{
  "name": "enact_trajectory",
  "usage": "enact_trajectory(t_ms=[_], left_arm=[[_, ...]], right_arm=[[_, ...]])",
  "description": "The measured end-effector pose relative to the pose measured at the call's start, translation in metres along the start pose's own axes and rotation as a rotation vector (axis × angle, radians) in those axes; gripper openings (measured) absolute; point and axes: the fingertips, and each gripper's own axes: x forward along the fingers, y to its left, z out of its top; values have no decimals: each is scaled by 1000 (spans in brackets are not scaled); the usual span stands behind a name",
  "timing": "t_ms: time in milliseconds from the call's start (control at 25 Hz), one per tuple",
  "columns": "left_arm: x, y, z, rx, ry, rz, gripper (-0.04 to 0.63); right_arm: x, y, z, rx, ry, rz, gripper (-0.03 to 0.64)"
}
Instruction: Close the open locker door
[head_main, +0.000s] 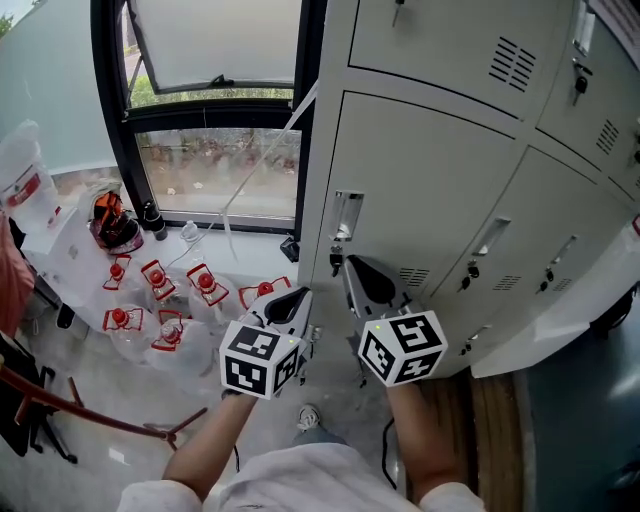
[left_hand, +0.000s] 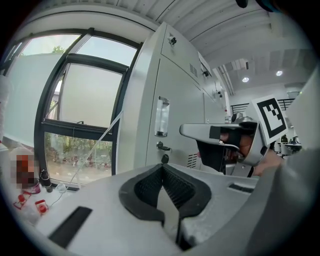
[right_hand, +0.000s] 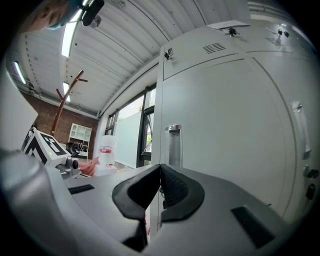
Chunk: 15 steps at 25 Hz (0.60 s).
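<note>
2 claws: left claw (head_main: 298, 297), right claw (head_main: 358, 272). 2 marker cubes (head_main: 262, 358), one right behind each claw. 2 forearms (head_main: 215, 440), behind the cubes. 6 red-capped jugs (head_main: 205, 283), bunched on the floor (head_main: 110, 400) left of the left claw. 1 big jug with red label (head_main: 25, 180), far left of the left claw. 3 recessed locker handles (head_main: 347, 215): nearest just ahead of the right claw, the other two off to its right. 2 window panes (head_main: 215, 170), ahead-left of the left claw, one above the other. 1 orange-black item (head_main: 110, 220) beyond the jugs, kind unclear.
</note>
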Motion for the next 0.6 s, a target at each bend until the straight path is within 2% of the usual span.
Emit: enact_trajectory(t_ms=[600], left_arm=[[-1,-54,-3,-4,-16,-54,6]], right_arm=[[-75,-10,-24,2,50,-105,5]])
